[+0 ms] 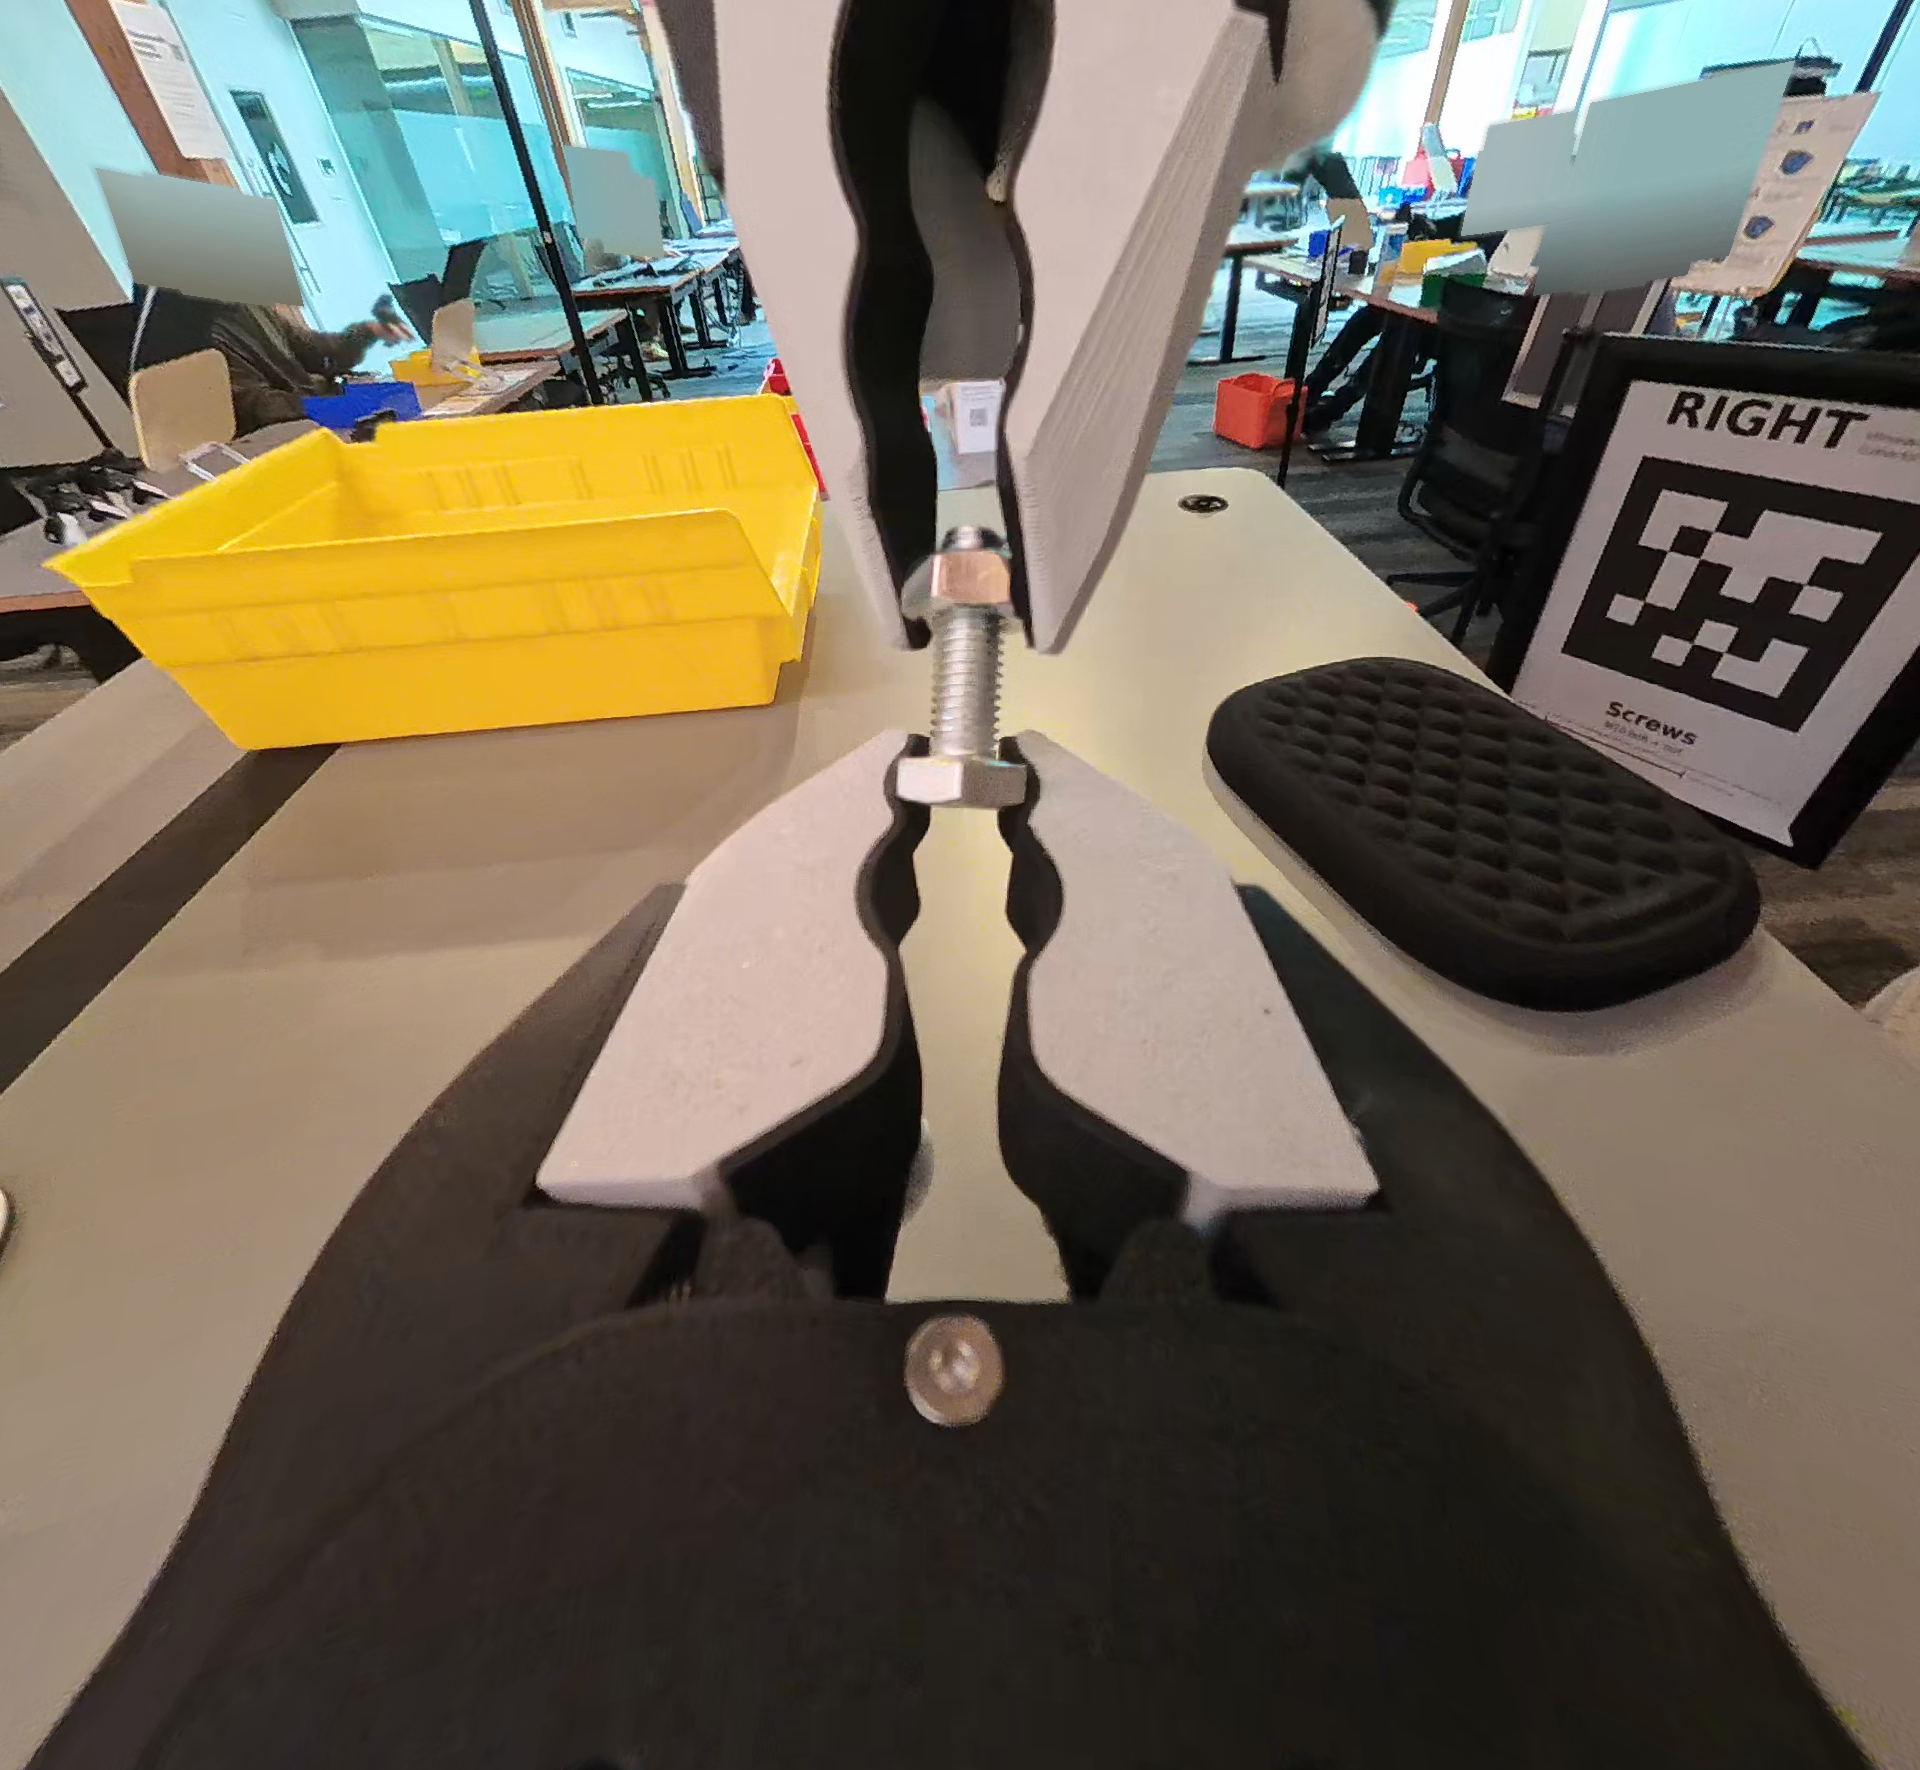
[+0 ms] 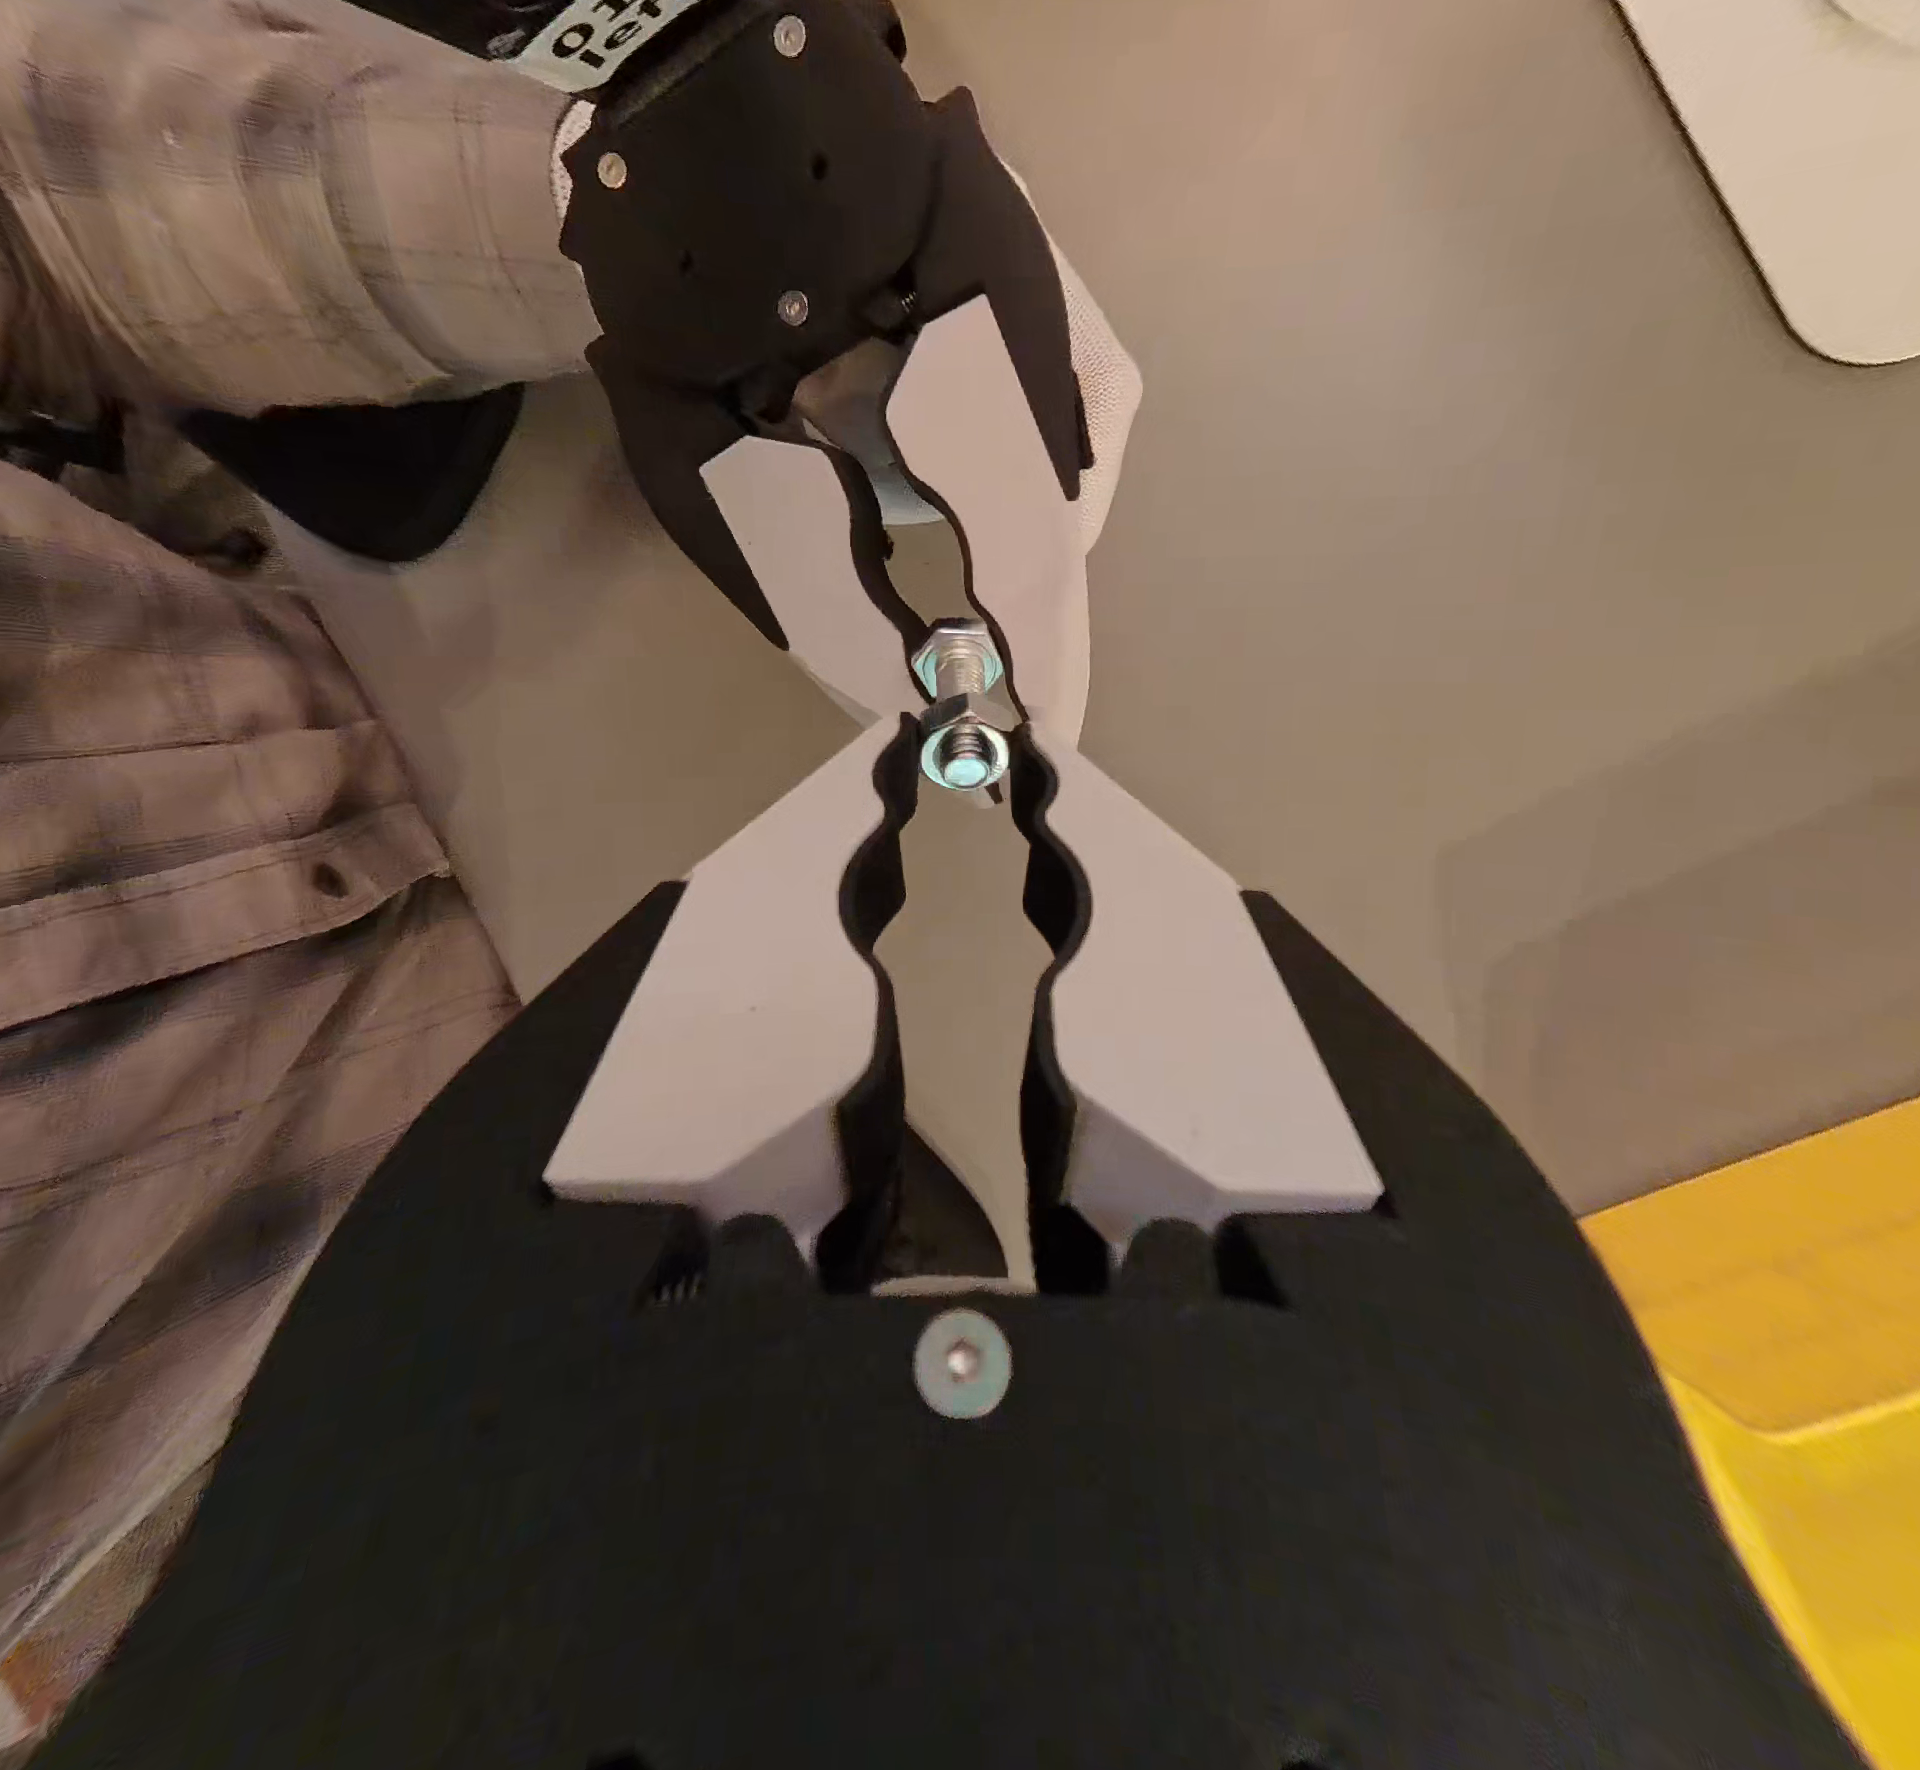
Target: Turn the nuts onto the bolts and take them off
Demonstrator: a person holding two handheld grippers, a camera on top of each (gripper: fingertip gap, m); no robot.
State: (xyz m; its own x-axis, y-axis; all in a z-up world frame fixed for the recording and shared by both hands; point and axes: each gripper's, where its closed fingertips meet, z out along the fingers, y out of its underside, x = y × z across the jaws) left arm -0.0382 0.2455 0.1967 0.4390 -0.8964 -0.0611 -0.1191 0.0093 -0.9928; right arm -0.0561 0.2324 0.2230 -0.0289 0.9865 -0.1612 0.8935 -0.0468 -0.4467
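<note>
**Bolt held between two hand-held grippers above a pale bench**

The left hand-held gripper point(image 1: 964, 754) is clamped narrowly on the hex head of a bolt point(image 1: 964, 681), which stands upright above the bench point(image 1: 436, 889). The right hand-held gripper point(image 1: 966, 624) comes down from above and pinches the nut point(image 1: 958, 577) near the bolt's threaded tip. In the right wrist view the nut point(image 2: 956, 764) sits between that gripper's tips point(image 2: 961, 770), with the bolt head point(image 2: 956, 655) just beyond in the left one's grip point(image 2: 961, 671).

The bench is smooth and off-white. A yellow bin point(image 1: 447, 577) stands on its far left, and a black textured pad point(image 1: 1475, 827) lies to the right, just in front of a framed marker card point(image 1: 1725, 598). A plaid sleeve point(image 2: 260, 193) reaches in from the left. Behind the bench lies an open office with desks, chairs, a black floor lamp point(image 1: 520, 162) and an orange bin point(image 1: 1252, 411) on the floor.
</note>
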